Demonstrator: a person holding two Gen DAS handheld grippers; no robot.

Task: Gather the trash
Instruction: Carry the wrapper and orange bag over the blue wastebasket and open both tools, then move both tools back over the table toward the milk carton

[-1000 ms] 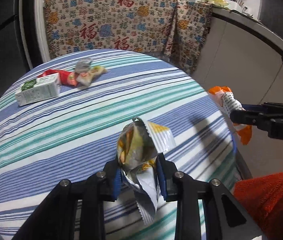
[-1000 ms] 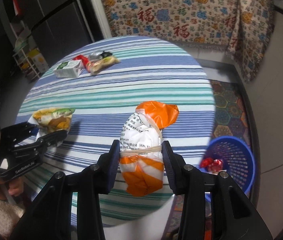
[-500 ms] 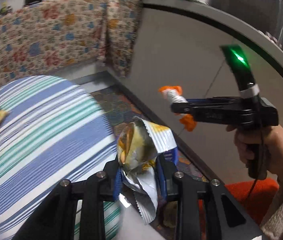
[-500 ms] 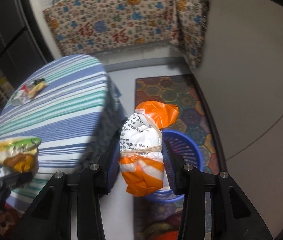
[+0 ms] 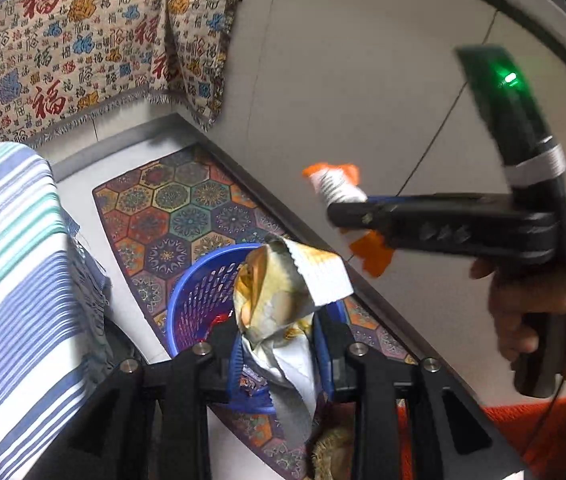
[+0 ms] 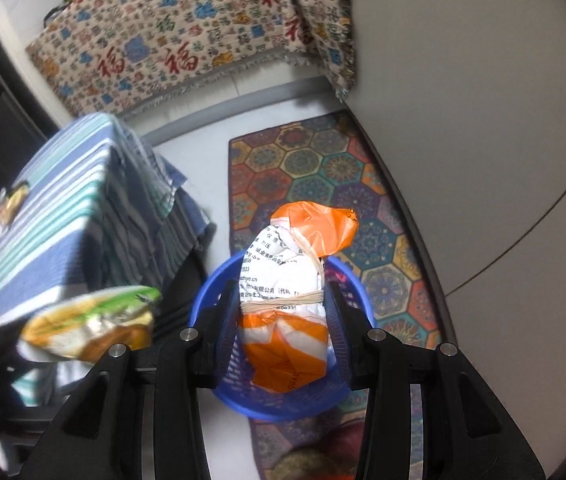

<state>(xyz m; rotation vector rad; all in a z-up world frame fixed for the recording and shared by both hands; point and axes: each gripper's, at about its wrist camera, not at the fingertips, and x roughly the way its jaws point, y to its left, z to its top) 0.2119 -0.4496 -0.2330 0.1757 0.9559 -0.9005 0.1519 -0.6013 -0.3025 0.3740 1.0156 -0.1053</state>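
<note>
Both wrappers (image 6: 283, 312) now upright over basket (image 6: 219, 292)

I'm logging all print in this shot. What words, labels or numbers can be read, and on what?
"福", in red, repeated: patterned cloth hanging behind.
"ye.cn": orange-and-white packet in the right gripper.
"有限公司": same packet; its other lines are too small to read.
Crumpled snack bag in the left gripper: nothing readable.

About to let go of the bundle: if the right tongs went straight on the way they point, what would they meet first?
Probably the blue perforated plastic basket; right tongs holding the orange-and-white wrapped bundle point into it, though depth is unclear.
</note>
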